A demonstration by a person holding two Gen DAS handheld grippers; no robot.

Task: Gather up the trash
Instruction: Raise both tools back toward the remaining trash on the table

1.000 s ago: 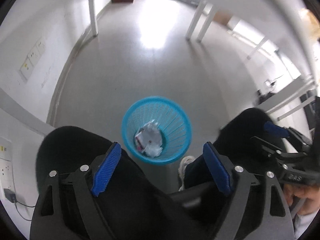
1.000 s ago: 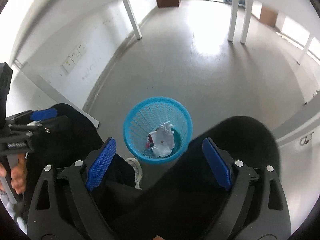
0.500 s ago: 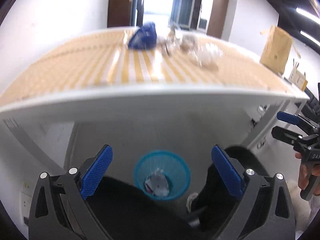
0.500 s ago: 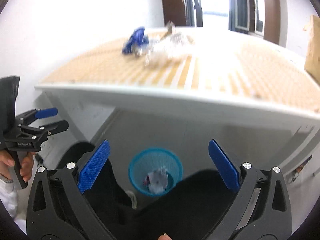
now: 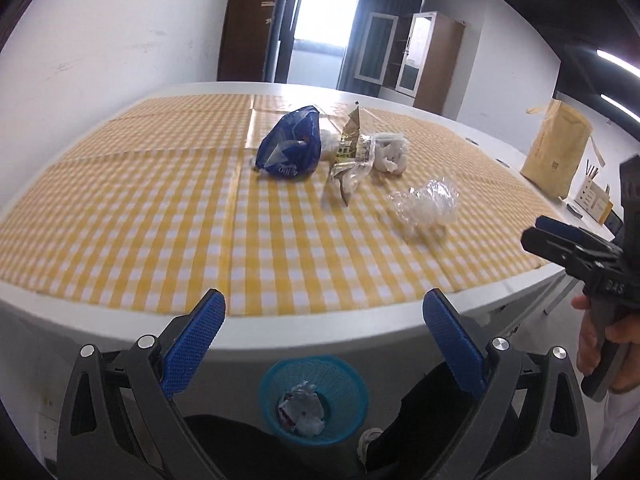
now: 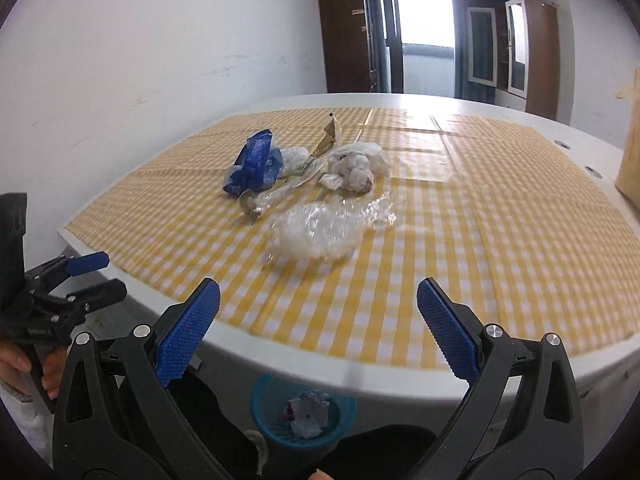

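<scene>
Jaws wide on both tools, nothing between them. Left gripper (image 5: 322,330) and right gripper (image 6: 318,318) hang off the bench's near edge, pointing across the checked cloth (image 5: 160,208).

Trash on the bench, well apart from both grippers: clear plastic wrap (image 6: 320,228) nearest, toward the middle of the cloth; behind it a blue bag (image 5: 292,148), a gold foil wrapper (image 5: 348,148) and a white crumpled bag (image 6: 354,168), bunched and touching, toward the far edge. Blue bin (image 5: 314,398) on the floor below the near edge, already some crumpled paper in it.

Risks, as I judge them:
- Clear wrap is thin and springy; wide jaws may skate over it or push it along the cloth.
- Far pieces overlap; grabbing one could drag its neighbours off the edge.
- Pinching low may catch the cloth.
- Bin mouth is small and partly under the bench; a light wrapper could drift and miss.
</scene>
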